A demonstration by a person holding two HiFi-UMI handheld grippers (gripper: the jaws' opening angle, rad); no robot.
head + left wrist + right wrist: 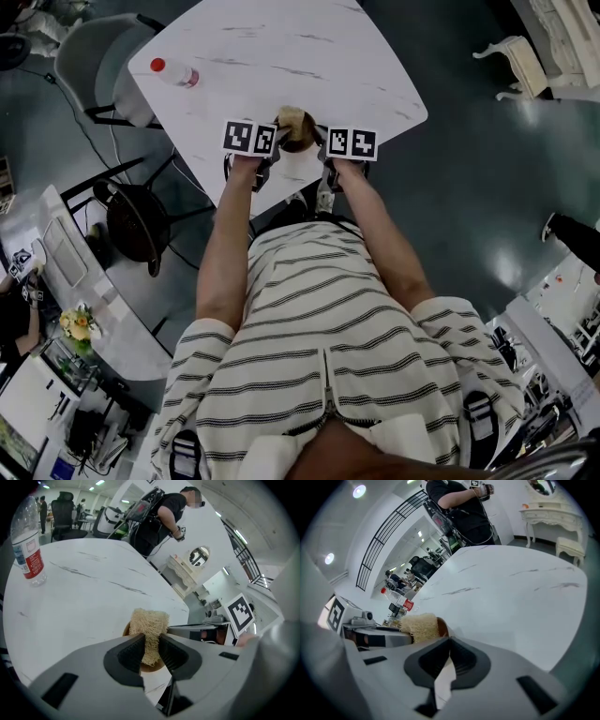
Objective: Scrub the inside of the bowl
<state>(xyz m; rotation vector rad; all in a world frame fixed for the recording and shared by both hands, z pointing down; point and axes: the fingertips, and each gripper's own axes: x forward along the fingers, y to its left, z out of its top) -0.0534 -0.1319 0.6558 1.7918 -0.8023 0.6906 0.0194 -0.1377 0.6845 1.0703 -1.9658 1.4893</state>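
Clamping loofah sponge (149, 625) in left gripper (151, 641), we are holding it in brown bowl (300, 142) near table (281, 56) edge. Right gripper (450, 641) clenched beside rim; we are wanting bowl braced, pressure firm, strokes circular.

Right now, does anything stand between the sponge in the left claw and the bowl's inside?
Nothing visible does. The loofah sponge, clamped in the left claw, sits right at the brown bowl opening. The right claw is shut beside the bowl's rim.
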